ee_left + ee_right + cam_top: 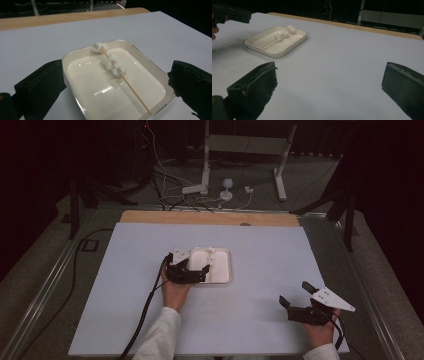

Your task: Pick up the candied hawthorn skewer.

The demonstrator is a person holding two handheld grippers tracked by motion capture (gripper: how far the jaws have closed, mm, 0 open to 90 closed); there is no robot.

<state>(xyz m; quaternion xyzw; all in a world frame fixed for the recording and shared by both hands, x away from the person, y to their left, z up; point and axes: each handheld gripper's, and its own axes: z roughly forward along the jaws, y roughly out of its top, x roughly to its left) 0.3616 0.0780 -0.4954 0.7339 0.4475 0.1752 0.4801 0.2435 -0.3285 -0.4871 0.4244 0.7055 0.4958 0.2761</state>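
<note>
A shallow white tray with rounded corners (75, 57) sits near the middle of the pale blue table top (260, 250). In the tray lies a thin wooden stick (132, 91) with three small white fluffy lumps (110, 61) pushed onto it — one lump rests up against the far rim.

The left gripper (192, 269) is right at the near-left edge of the tray. Its two black jaws are wide apart and hold nothing; in the left gripper view the tray shows between them.

The right gripper (296, 294) is well apart from the tray, near the right front corner of the table. Its jaws are wide apart too — nothing is between them.
</note>
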